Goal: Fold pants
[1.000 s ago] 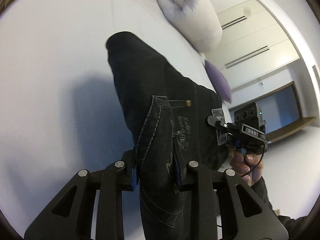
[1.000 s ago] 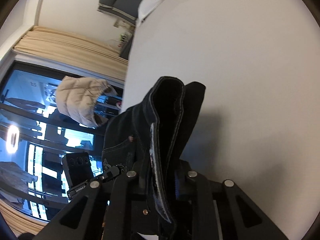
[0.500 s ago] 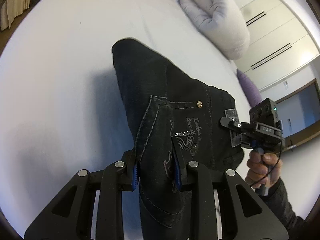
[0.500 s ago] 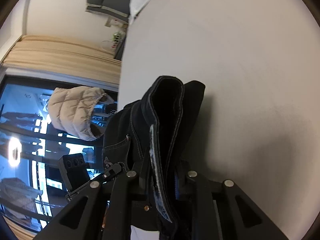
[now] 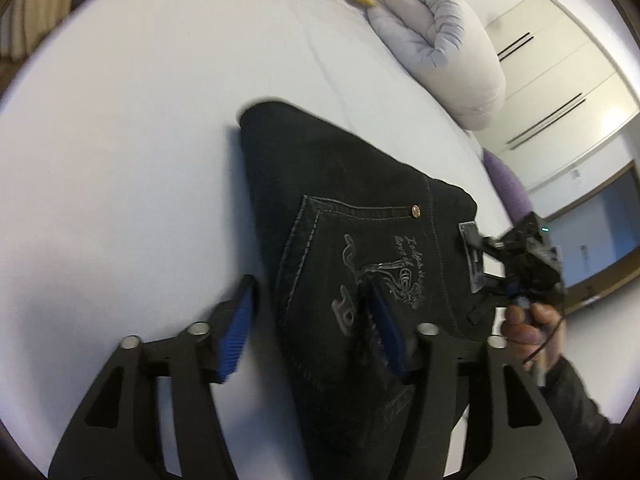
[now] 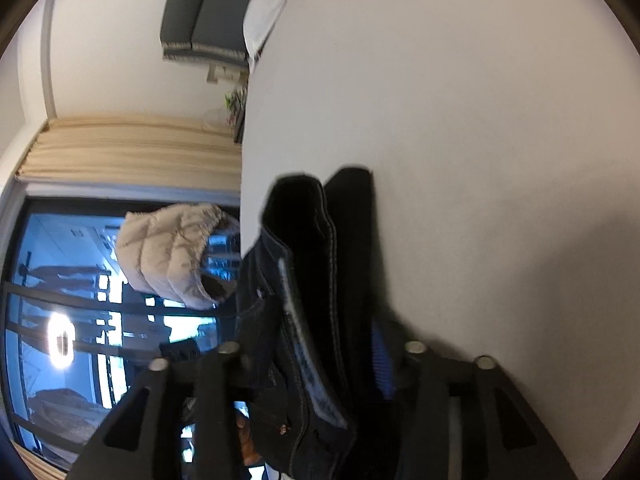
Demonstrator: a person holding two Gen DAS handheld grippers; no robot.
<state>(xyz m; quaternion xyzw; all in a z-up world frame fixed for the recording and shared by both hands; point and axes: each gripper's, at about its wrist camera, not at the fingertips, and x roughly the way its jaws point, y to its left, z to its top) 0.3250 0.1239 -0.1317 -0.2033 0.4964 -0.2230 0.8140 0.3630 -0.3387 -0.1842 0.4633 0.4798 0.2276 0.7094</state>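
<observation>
Left wrist showed the left tool (image 5: 312, 320) spread wide, releasing folded black denim pants (image 5: 360, 216); right tool (image 6: 316, 360) likewise parted; withdrawal next.

white bed (image 5: 140, 128) | grey pillow (image 5: 452, 52) — white wardrobe (image 5: 560, 80) | beige curtain (image 6: 132, 152) — dark window (image 6: 80, 300)

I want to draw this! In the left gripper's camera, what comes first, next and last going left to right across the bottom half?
blue pad → black pants → right gripper → hand holding it
</observation>
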